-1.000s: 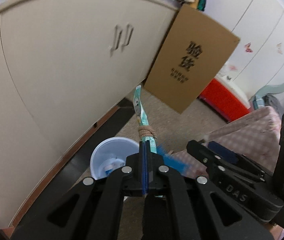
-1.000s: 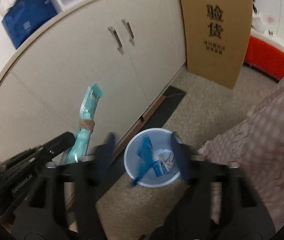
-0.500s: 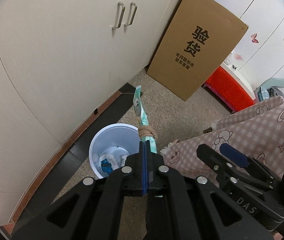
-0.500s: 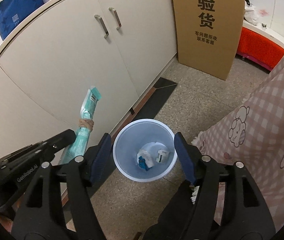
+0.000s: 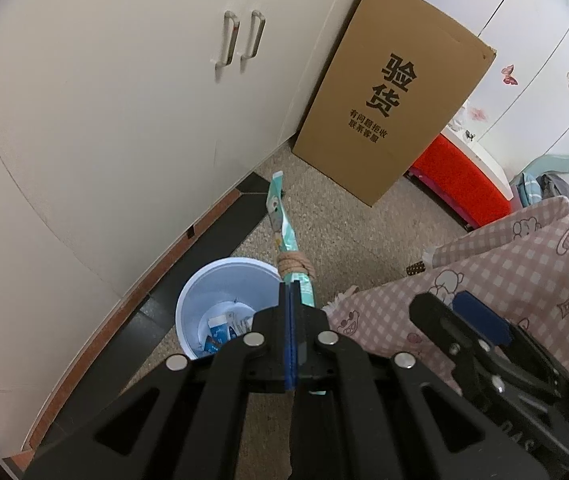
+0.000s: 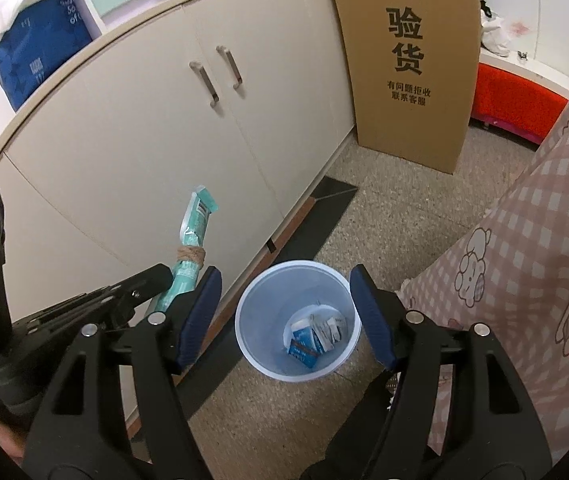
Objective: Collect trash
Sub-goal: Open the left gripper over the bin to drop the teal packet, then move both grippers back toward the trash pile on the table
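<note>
- Left gripper (image 5: 290, 304) is clamped on a teal wrapper (image 5: 284, 224) bound with a rubber band, beside the bin's rim.
- Right gripper (image 6: 286, 300) stands apart, empty, above the bin (image 6: 252, 344) holding small packets.

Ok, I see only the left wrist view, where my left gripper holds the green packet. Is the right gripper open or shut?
Observer: The right gripper is open, with nothing held between its fingers.
Operator: Where does it point?
Observer: Down at the bin; in the right wrist view the bin shows between the two fingers.
Operator: Is anything on top of the cabinet?
Observer: Yes, a blue and white bag stands on it, far to the left.
</note>
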Demonstrator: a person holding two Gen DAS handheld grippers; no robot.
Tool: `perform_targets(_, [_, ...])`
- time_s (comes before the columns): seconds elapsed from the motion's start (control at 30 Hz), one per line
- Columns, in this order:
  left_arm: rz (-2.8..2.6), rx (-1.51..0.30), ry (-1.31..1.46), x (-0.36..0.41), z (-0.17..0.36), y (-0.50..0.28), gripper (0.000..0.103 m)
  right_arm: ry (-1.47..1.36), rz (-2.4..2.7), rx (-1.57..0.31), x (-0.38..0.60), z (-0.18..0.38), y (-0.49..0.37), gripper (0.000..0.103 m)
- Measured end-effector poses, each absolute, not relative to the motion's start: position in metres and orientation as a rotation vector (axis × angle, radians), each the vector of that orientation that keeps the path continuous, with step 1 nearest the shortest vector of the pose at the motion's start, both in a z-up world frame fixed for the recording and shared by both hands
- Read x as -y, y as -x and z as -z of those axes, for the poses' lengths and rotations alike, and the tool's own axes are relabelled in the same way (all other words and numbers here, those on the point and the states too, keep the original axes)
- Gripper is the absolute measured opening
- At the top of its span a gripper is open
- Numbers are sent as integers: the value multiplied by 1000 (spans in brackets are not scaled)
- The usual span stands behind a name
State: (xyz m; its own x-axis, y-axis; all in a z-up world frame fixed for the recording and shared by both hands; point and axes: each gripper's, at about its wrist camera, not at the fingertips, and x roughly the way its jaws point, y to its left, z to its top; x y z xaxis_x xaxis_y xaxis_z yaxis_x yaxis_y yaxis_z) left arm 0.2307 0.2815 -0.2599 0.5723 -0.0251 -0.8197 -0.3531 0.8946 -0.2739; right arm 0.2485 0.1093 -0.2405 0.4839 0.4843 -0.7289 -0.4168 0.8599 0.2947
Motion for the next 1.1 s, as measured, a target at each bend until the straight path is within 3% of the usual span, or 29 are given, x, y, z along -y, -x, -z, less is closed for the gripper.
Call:
perform_targets(0.17, [-207, -930, 417, -279, 252, -239, 0, -110, -541, -887, -103, 234, -249, 67])
perform_targets(0.23, [-224, -917, 410, -279, 251, -243, 6, -118, -536, -880, -98, 232, -250, 67])
perform_targets(0.3, [-243, -936, 403, -280, 252, -249, 45, -127, -532, -881, -94, 231, -249, 67])
perform_targets(0.33, [-264, -933, 399, -281, 252, -248, 71, -130, -530, -881, -92, 230, -249, 67])
perform_targets(0.77, [-306, -871, 392, -274, 218, -214, 72, -155, -526, -831, -73, 194, -230, 67])
perform_targets(1.1, [-237, -742, 390, -235, 145, -176, 77, -190, -533, -695, -31, 125, -191, 69])
